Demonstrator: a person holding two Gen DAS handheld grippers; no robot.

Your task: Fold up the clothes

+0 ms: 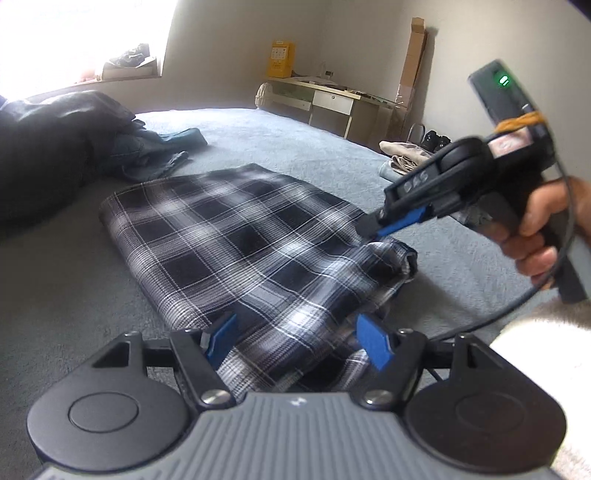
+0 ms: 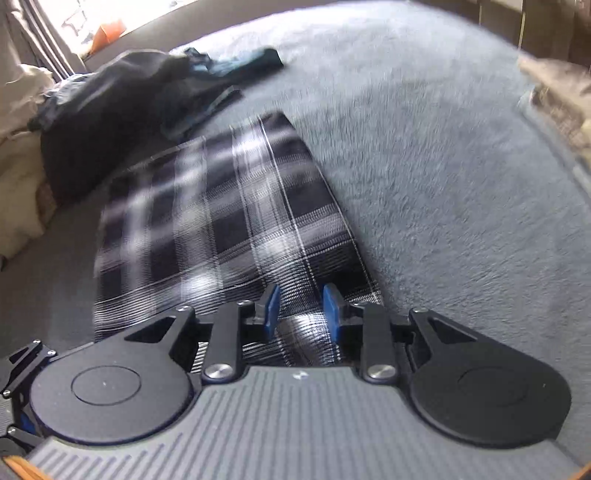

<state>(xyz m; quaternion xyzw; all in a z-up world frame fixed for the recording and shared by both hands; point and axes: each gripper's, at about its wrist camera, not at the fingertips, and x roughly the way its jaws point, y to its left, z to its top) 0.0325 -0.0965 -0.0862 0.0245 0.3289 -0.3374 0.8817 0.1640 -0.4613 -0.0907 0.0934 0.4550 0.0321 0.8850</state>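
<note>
Window (image 1: 74,33) blown out far left; right wrist view motion-smeared across plaid cloth (image 2: 221,221); fisheye edges bend.

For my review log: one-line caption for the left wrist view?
Open left tongs over folded plaid shirt on grey bed; right tongs at its edge.

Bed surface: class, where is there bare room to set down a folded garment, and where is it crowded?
Free: the grey blanket right of the plaid shirt, up to the beige clothes at its edge. Crowded: beyond the shirt's far left, where the dark clothes pile lies.
</note>
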